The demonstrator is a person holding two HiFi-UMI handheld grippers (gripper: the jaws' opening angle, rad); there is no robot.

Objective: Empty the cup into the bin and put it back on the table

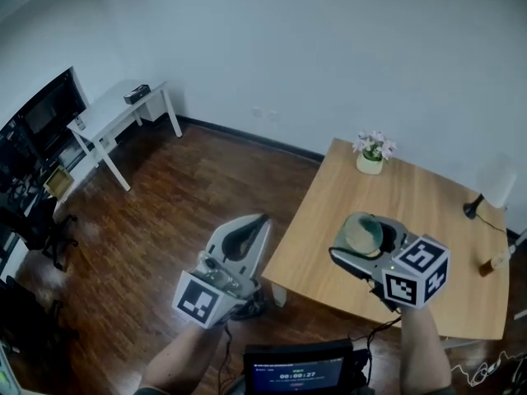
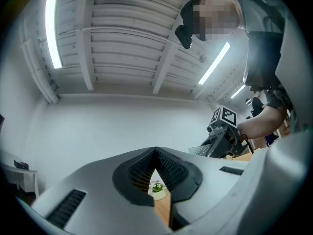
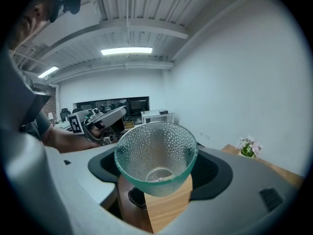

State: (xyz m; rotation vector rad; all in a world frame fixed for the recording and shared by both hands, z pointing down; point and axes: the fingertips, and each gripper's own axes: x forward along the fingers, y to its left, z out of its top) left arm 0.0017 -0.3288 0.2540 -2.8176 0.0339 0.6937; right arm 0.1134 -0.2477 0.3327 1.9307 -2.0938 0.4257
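Observation:
A clear, dimpled glass cup (image 3: pixel 155 151) with a greenish rim sits between the jaws of my right gripper (image 3: pixel 157 182), which is shut on it. The cup's mouth tips back toward the camera, and a little pale residue lies at its bottom. In the head view the cup (image 1: pixel 362 232) and right gripper (image 1: pixel 361 243) hang over the near left part of the wooden table (image 1: pixel 428 220). My left gripper (image 1: pixel 262 220) is over the floor left of the table corner. Its jaws (image 2: pixel 155 153) meet at the tips with nothing between them.
A small potted flower (image 1: pixel 372 153) stands at the table's far edge, and a lamp (image 1: pixel 494 189) at its right side. A dark object (image 1: pixel 255 304) lies on the floor by the table leg, mostly hidden. A screen (image 1: pixel 298 370) is just below me. A white side table (image 1: pixel 123 112) and monitors (image 1: pixel 41 118) stand far left.

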